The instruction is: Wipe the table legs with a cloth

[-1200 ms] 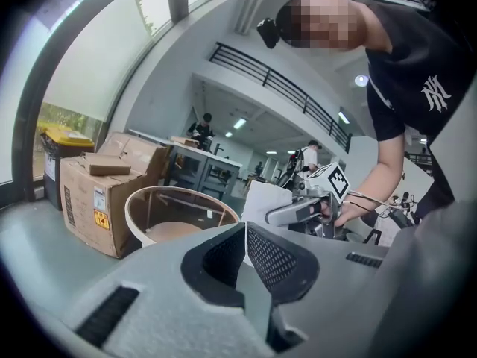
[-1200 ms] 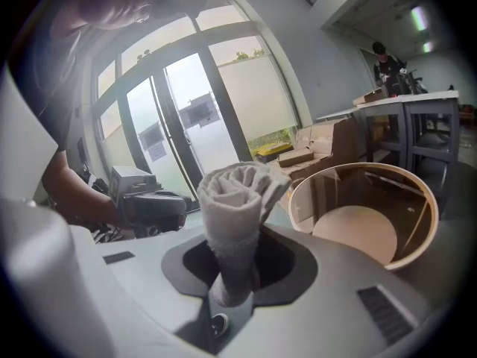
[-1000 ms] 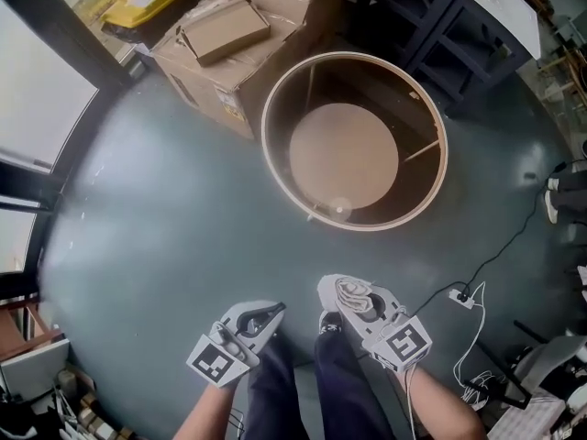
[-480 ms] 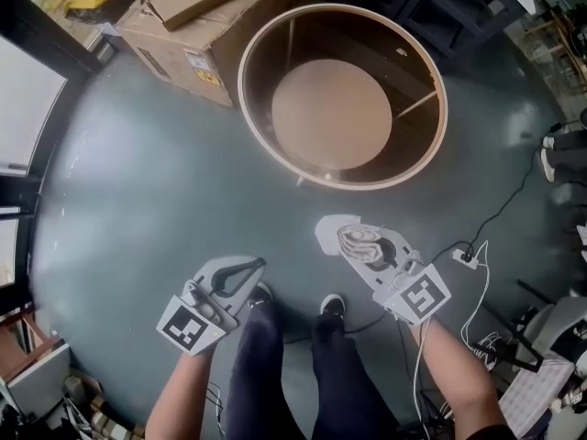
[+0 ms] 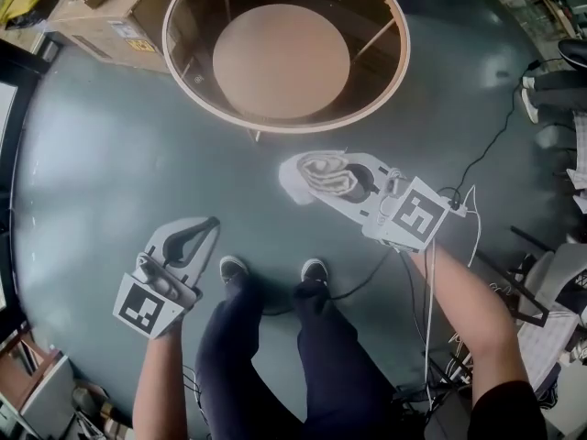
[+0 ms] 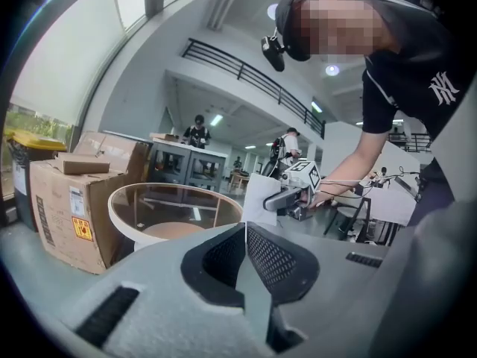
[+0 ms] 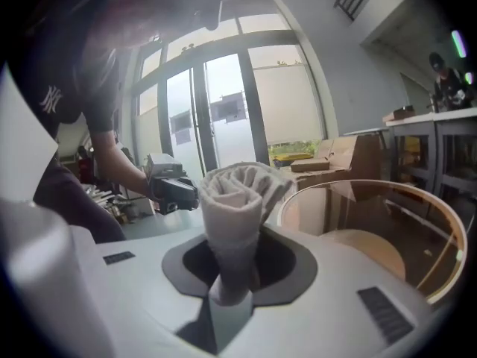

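**A:** Closer than a second ago, is it?

**B:** Yes. Both grippers have come forward, and the round glass surface [image 5: 275,125] sits higher in the head view, with the cardboard box [image 5: 101,16] almost off the edge.

**A:** Nearest first, then.

**B:** By the person's shoes [image 5: 231,266], the left gripper [image 5: 204,229] hangs low over the floor [image 5: 92,172]. Its jaws are pressed together on nothing. I'd judge it idle and kept clear of the work.

**A:** And the other one?

**B:** Ahead of it, the right gripper [image 5: 312,183] pinches a rolled cloth [image 7: 237,200]. The roll stands proud of the jaws, so fabric would meet the leg first. It is near the rim, not touching it.

**A:** And the table legs [image 5: 371,38]?

**B:** Thin struts under the glass, untouched — wiping has not begun. The cloth would need to drop below the rim to reach them.
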The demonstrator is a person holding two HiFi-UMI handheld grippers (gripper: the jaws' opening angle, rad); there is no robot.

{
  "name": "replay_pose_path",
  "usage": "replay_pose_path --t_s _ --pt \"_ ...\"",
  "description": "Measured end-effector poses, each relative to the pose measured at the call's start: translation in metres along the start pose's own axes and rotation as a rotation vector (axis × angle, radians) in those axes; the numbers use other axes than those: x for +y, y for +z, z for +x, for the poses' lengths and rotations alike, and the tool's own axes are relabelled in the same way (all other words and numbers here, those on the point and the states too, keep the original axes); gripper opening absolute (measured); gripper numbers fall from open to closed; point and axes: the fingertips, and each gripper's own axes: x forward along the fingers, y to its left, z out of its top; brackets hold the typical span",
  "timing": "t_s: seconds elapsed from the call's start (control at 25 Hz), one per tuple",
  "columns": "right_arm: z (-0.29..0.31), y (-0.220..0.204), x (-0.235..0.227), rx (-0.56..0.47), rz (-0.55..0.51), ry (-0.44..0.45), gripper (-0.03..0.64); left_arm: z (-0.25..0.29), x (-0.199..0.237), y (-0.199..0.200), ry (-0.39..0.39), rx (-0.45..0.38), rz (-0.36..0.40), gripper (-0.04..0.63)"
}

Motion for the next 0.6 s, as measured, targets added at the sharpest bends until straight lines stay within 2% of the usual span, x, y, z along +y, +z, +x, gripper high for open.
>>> replay_pose_path --t_s 0.12,0.2,0.32,0.48,0.6 --pt "-0.010 -0.023 0.008 0.060 0.003 0.120 0.078 0.001 0.007 -0.009 -0.012 0.013 0.032 0.009" --pt "-0.013 -0.043 0.010 0.128 -0.024 0.168 0.078 -0.002 0.021 -0.015 -0.019 0.018 0.045 0.009" --pt "-0.022 -0.068 0.000 0.188 -0.020 0.114 0.078 -0.008 0.030 -0.019 -0.012 0.010 0.068 0.009" --pt "-0.011 -0.064 -0.015 0.084 0.024 0.010 0.078 0.000 0.038 -0.028 0.013 -0.020 0.077 0.009" --pt "0.030 -0.062 -0.022 0.017 0.009 -0.002 0.078 0.011 0.059 -0.042 0.014 -0.029 0.078 0.009"
